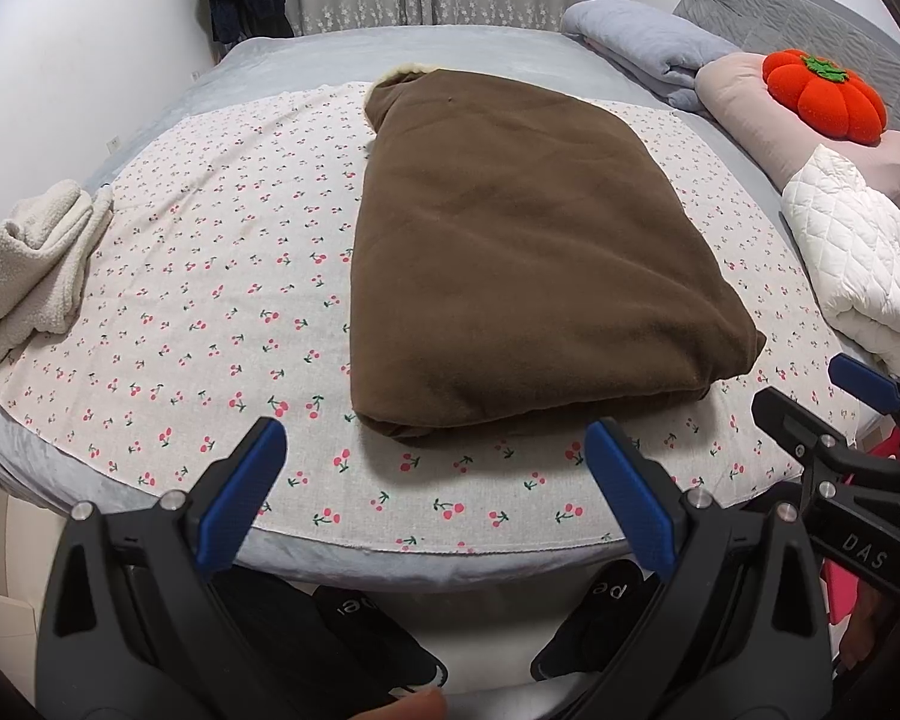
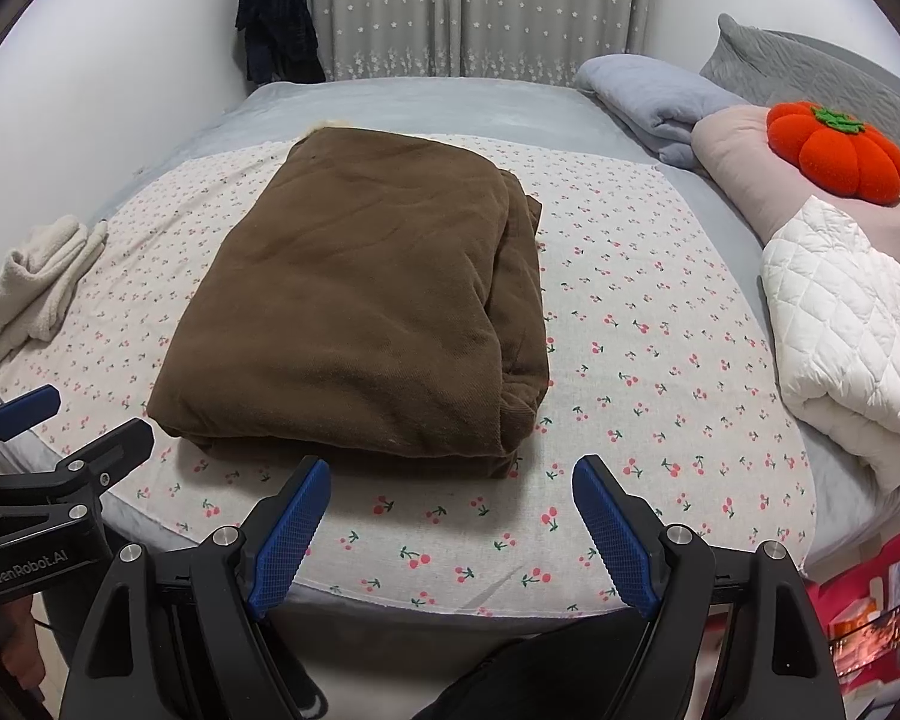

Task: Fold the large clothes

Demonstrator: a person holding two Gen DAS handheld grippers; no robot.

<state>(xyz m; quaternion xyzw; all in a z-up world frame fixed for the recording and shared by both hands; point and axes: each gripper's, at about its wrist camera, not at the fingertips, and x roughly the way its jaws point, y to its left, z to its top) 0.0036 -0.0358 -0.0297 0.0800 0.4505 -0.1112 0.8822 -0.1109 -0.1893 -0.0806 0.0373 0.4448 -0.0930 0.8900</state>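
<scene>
Your left gripper (image 1: 435, 468) and right gripper (image 2: 450, 507) both gape wide, grasping nothing, just short of the folded brown coat (image 2: 354, 312) on the cherry-print cloth (image 2: 660, 360).

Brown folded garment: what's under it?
The brown folded garment lies on a cherry-print cloth, which is spread over the grey bed sheet. Whether anything else lies beneath the garment cannot be seen; it covers that patch.

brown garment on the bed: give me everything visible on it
The brown garment is a thick, soft, fleece-like piece folded into a rough rectangle, layered edges stacked along its right side. A cream fuzzy lining peeks out at the far end. It lies flat on the cherry-print cloth; nothing else touches it, and both grippers sit short of it.
</scene>
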